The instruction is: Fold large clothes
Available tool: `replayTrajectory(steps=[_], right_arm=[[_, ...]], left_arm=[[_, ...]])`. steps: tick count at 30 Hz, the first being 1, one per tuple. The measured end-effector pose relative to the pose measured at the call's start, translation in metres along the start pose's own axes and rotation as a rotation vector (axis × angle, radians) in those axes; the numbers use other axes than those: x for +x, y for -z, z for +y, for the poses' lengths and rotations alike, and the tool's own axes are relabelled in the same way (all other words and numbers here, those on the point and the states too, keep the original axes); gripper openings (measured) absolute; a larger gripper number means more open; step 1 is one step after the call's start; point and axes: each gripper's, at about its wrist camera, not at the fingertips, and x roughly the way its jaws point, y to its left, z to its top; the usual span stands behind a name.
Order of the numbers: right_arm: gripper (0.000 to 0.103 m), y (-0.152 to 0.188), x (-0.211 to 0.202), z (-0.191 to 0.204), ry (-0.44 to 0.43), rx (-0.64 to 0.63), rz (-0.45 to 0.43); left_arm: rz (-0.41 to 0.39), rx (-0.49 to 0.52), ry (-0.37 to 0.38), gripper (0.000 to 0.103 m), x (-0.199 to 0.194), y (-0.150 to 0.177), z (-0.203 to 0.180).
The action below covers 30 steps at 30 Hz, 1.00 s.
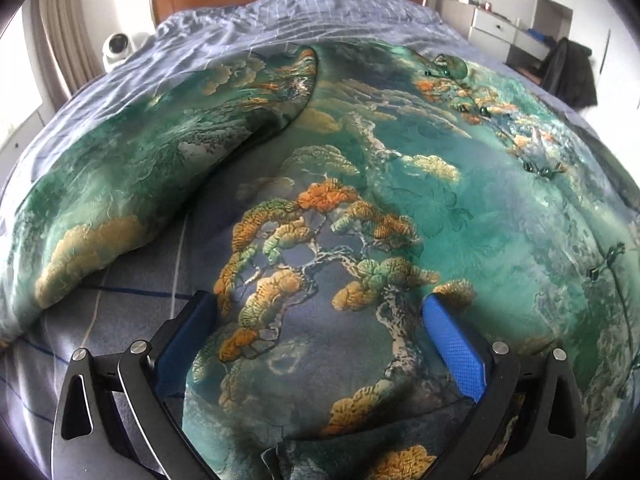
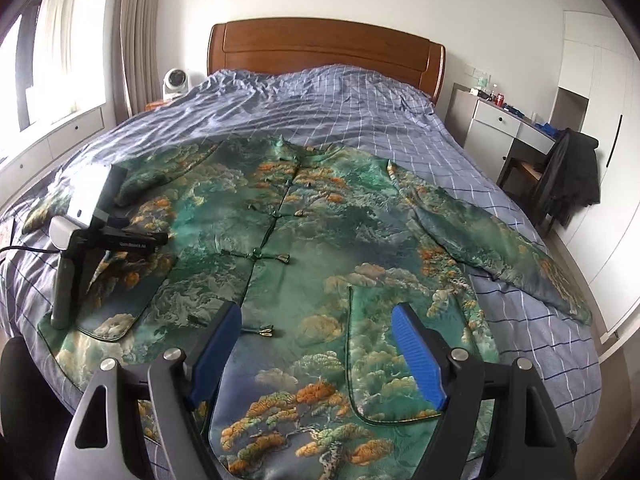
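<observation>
A large green silk jacket (image 2: 320,220) with pine and cloud print lies front up and spread flat on the bed, both sleeves out to the sides. Its front is closed by knot buttons (image 2: 276,256). My left gripper (image 1: 320,320) is open, low over the jacket's left hem panel (image 1: 320,260), with the left sleeve (image 1: 120,184) beyond it. It also shows in the right wrist view (image 2: 96,220), resting on the jacket's left side. My right gripper (image 2: 316,332) is open above the lower hem, right of the button line, near a patch pocket (image 2: 392,360).
The bed has a blue checked sheet (image 2: 320,104) and a wooden headboard (image 2: 324,44). A small white fan (image 2: 175,82) stands at the left of the headboard. A white desk (image 2: 504,124) and a chair with a dark coat (image 2: 568,176) stand on the right.
</observation>
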Motion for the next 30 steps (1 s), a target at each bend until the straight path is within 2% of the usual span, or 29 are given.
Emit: replayTrajectory(steps=[7,11,16,25,30], right_arm=[[0.079,0.004,0.007,0.013,0.007,-0.029,0.033],[0.079,0.005,0.003,0.006,0.019,-0.001,0.000],[0.079,0.007,0.010,-0.007,-0.003,0.038,0.022],[0.079,0.014,-0.007,-0.057,0.032,0.186,-0.017],[0.079,0.023,-0.017,-0.084,0.072,0.223,-0.032]], left_arm=[[0.001,-0.001,0.002,0.103,0.001,-0.001,0.000],[0.001,-0.003,0.004,0.103,0.000,-0.001,0.001],[0.001,-0.003,0.004,0.103,0.000,-0.001,0.000],[-0.001,-0.003,0.009,0.103,0.001,0.000,0.001],[0.002,0.002,0.005,0.103,0.001,-0.001,0.001]])
